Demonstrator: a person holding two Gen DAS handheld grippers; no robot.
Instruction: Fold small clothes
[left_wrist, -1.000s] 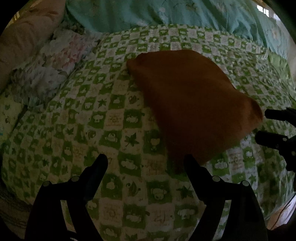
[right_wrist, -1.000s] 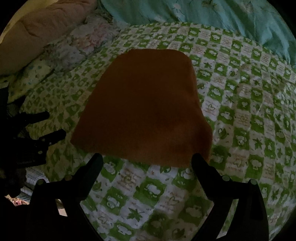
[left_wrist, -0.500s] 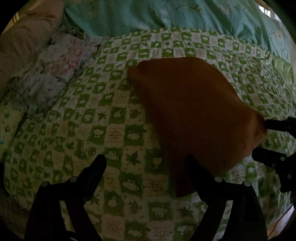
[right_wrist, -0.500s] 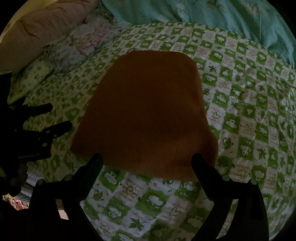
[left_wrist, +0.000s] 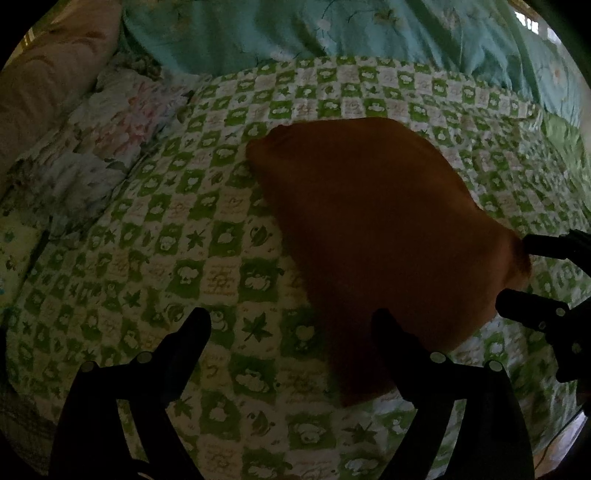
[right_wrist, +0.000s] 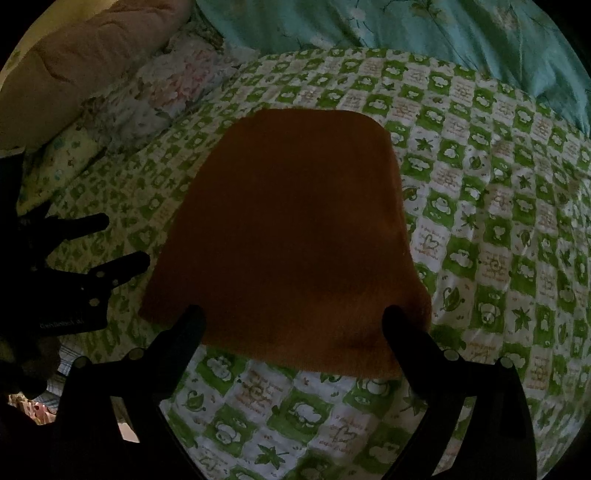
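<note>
An orange-brown cloth (left_wrist: 376, 236) lies flat on the green-and-white checked bedspread (left_wrist: 207, 258); it also fills the middle of the right wrist view (right_wrist: 291, 236). My left gripper (left_wrist: 291, 325) is open and empty, its right finger over the cloth's near left corner. My right gripper (right_wrist: 293, 317) is open and empty, its fingers astride the cloth's near edge. The right gripper shows at the right edge of the left wrist view (left_wrist: 517, 273), open at the cloth's corner. The left gripper shows at the left of the right wrist view (right_wrist: 125, 243), open beside the cloth.
A teal duvet (left_wrist: 332, 33) lies along the back of the bed. A floral pillow (left_wrist: 107, 136) and a beige quilt (right_wrist: 81, 59) sit at the back left. The bed's edge drops off at the lower left of the right wrist view (right_wrist: 33, 406).
Both grippers have moved forward toward the cloth, which now sits lower and nearer in both views. Both stay open. The cloth has not moved on the bed.
</note>
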